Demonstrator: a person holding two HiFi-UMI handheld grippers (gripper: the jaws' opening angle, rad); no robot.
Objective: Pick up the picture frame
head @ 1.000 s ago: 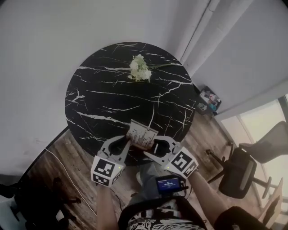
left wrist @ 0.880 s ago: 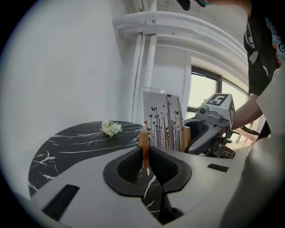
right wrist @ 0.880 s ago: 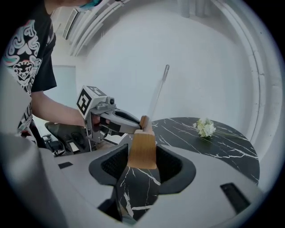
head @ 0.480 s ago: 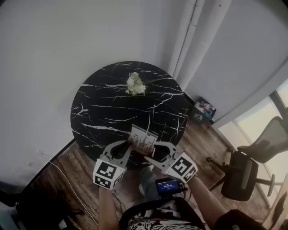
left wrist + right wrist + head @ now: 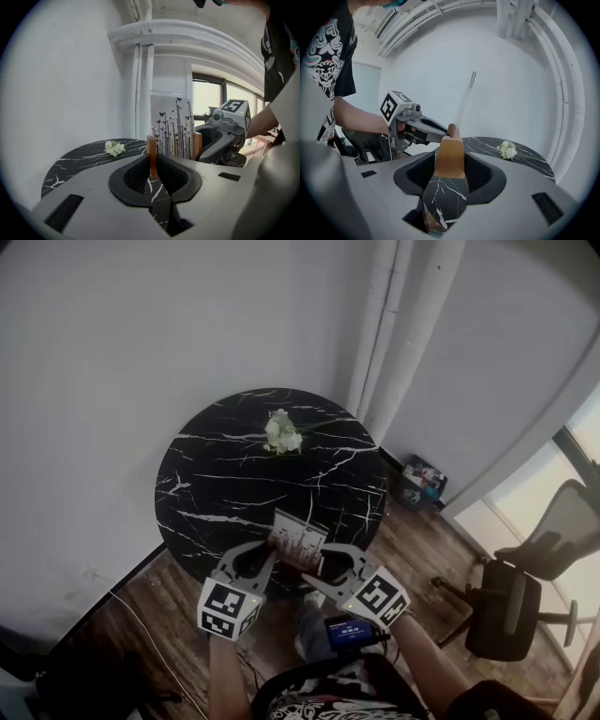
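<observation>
The picture frame, a clear pane printed with thin stems and butterflies on wooden feet, hangs in the air over the near rim of the round black marble table. My left gripper is shut on the frame's left wooden edge. My right gripper is shut on the wider wooden foot at the other end. In the left gripper view the printed pane stands upright beyond the jaws, with the right gripper behind it. The right gripper view shows the pane edge-on and the left gripper.
A small bunch of white flowers lies on the table's far side. White pipes run up the wall behind it. A box of items sits on the wooden floor to the right, and an office chair stands further right.
Both grippers have risen together with the frame held between them. The table now looks smaller and lies further below the frame.
</observation>
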